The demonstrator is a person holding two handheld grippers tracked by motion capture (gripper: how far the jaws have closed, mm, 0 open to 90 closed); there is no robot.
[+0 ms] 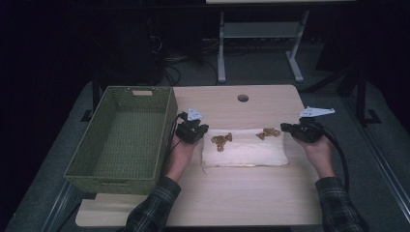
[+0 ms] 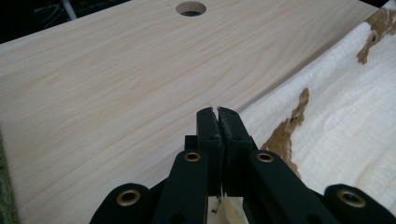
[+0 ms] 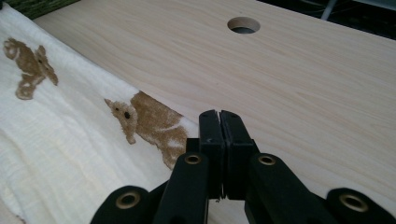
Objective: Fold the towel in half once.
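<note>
1. A folded white towel (image 1: pixel 244 148) with brown animal prints lies near the middle of the wooden table (image 1: pixel 251 198), just to the right of the green woven basket (image 1: pixel 121 137).
2. The left gripper (image 1: pixel 192 129) sits at the towel's left end, between the towel and the basket.
3. In the left gripper view its jaws are clenched together; whether a corner of the towel (image 2: pixel 345 116) is caught between them I cannot tell.
4. The right gripper (image 1: pixel 303 130) sits at the towel's right end, on the side away from the basket.
5. In the right gripper view its jaws are likewise pressed together at the towel's (image 3: pixel 70 140) edge; whether they pinch cloth I cannot tell.
6. Beyond the towel, a round hole (image 1: pixel 242 98) marks the table's far edge.
</note>
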